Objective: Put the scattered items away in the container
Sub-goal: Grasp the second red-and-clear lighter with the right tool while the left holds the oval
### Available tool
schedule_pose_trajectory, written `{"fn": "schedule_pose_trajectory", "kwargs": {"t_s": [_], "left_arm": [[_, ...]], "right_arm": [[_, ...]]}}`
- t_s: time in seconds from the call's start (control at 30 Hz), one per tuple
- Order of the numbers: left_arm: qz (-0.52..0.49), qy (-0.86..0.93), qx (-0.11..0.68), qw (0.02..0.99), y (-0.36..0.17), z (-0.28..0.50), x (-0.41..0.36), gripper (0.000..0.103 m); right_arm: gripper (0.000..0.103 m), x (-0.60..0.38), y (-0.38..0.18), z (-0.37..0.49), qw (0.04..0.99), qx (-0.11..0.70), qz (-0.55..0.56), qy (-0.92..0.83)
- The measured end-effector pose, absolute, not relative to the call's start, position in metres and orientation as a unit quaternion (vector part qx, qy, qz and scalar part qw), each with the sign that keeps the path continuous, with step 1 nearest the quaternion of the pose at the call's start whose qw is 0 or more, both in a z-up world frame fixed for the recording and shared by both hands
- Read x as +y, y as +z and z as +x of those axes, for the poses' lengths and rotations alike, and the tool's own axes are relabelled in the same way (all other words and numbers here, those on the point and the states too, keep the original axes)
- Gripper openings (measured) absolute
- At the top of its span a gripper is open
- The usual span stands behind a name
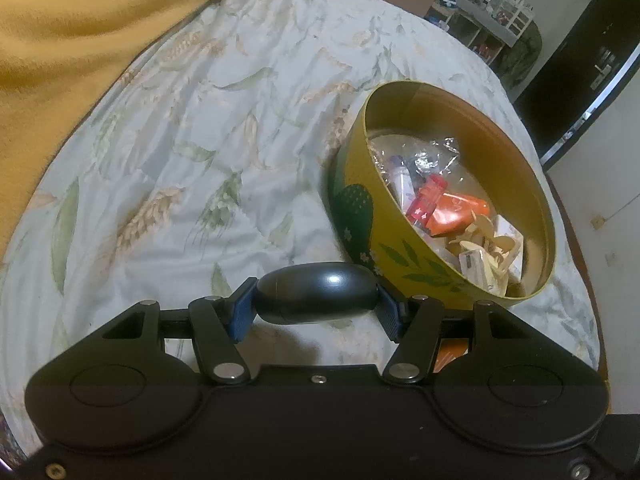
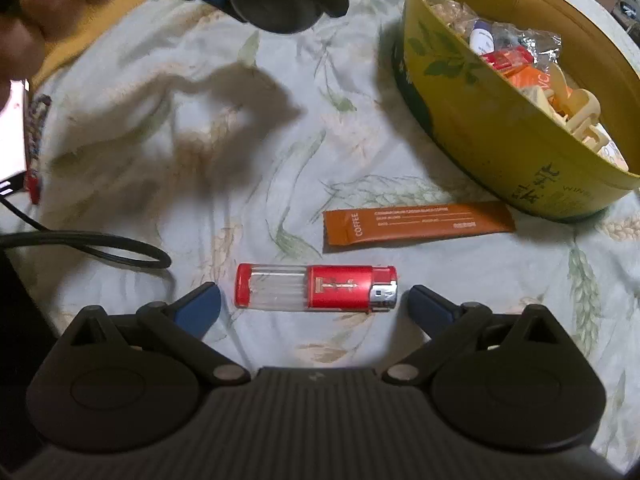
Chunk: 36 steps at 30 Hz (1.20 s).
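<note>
The left gripper [image 1: 316, 300] pinches a smooth black oval case [image 1: 316, 294] end to end between its blue fingers [image 1: 242, 310], holding it above the bedsheet [image 1: 180, 140] just beside the yellow tin [image 1: 400, 248]. The case looks hard, glossy and rounded, so it could slide out of a light grip; the hold across its long axis leaves little pad contact on the curved ends.

The right gripper [image 2: 316, 300] hangs with its fingers spread wide on either side of a red-and-clear lighter [image 2: 316, 288], which lies flat on the sheet, well short of the tin, with an orange coffee sachet [image 2: 418, 226] between the two. The pads do not touch the lighter. It appears light, rigid and slick plastic with a metal head; closing on its two ends looks feasible, though gripping across the flat sides would probably be steadier. The soft sheet beneath may give as the fingers press down.
</note>
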State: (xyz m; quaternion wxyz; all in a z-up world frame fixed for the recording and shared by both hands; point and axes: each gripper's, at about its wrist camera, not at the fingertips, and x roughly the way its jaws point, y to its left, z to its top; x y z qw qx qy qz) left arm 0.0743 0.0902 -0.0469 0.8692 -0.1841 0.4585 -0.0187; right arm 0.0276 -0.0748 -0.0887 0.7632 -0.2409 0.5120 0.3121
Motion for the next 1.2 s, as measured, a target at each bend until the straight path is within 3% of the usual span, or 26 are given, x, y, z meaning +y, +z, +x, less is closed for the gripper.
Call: {"fn": "schedule_pose_trajectory", "kwargs": {"t_s": [0.13, 1.2], "left_arm": [[-0.182, -0.021, 0.459, 0.869, -0.048, 0.076, 0.089, 0.058], [-0.099, -0.026, 0.502, 0.859, -0.067, 0.06, 0.051, 0.058]], "right_arm": [[0.082, -0.081, -0.084, 0.033, 0.77, 0.521, -0.206, 0.307], [0.082, -0.213, 0.005, 0.084, 0.837, 0.498, -0.087, 0.209]]}}
